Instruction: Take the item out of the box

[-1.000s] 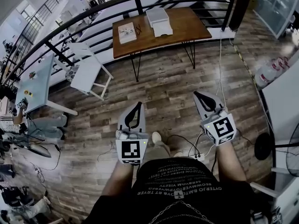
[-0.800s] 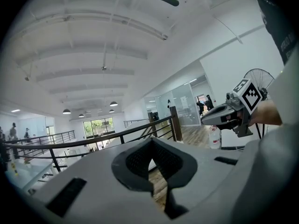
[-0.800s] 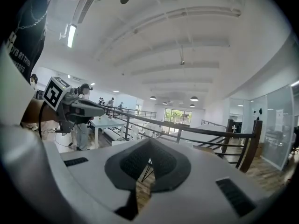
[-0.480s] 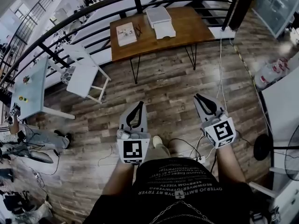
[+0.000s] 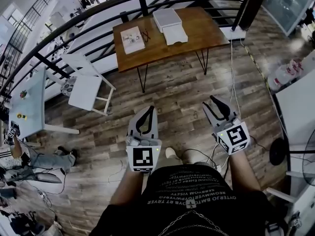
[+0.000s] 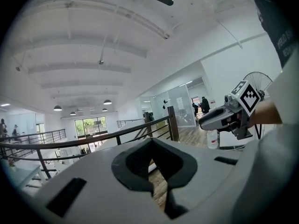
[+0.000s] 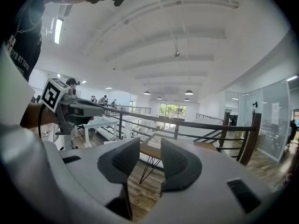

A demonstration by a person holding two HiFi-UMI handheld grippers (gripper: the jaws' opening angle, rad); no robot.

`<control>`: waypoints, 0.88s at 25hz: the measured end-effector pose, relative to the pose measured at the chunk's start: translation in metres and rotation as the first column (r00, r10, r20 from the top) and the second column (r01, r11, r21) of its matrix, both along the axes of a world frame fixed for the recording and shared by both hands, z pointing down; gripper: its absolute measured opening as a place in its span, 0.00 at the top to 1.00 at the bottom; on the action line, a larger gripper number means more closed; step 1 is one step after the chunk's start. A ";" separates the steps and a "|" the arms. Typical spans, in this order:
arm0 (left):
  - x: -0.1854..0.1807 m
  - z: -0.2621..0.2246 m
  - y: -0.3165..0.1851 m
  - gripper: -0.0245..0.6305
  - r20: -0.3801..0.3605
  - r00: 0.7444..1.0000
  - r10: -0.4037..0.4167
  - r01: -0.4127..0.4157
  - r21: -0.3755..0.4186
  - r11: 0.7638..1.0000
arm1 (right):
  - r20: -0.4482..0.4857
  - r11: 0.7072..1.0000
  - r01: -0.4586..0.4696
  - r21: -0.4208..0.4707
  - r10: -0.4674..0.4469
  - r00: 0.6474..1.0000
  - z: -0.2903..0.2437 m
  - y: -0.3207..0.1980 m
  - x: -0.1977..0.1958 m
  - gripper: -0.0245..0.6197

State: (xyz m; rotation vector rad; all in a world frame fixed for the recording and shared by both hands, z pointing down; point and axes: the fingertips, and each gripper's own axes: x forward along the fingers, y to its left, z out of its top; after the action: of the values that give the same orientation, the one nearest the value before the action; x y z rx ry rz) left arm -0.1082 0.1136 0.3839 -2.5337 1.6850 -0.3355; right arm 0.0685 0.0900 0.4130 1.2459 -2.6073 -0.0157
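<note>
A white box stands on the far brown wooden table, with a white tray-like piece in front of it and a flat printed box to its left. Both grippers hang over the wooden floor, well short of the table. My left gripper is shut with nothing in it; its tips meet in the left gripper view. My right gripper is empty and its jaws are opening, with a clear gap between the pads. The table and white box show between them.
A black railing runs behind the table. A white chair and a pale table stand at the left. Cables and a power strip lie on the floor near my feet. Water bottles and a fan are at the right.
The right gripper's jaws have parted from shut to a clear gap. The view has shifted a little, bringing the table slightly nearer. The left gripper stays shut.
</note>
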 end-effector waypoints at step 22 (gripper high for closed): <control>-0.043 0.017 -0.050 0.95 -0.053 0.997 0.061 -0.062 -0.022 0.998 | -0.033 0.997 -0.017 -0.071 0.015 0.999 0.017 -0.036 -0.051 0.73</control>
State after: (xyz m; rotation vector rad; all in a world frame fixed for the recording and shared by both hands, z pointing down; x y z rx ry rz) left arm -0.1516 0.0639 0.4013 -2.6277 1.6254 -0.2893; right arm 0.0177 0.0545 0.4301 1.2314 -2.5465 0.0588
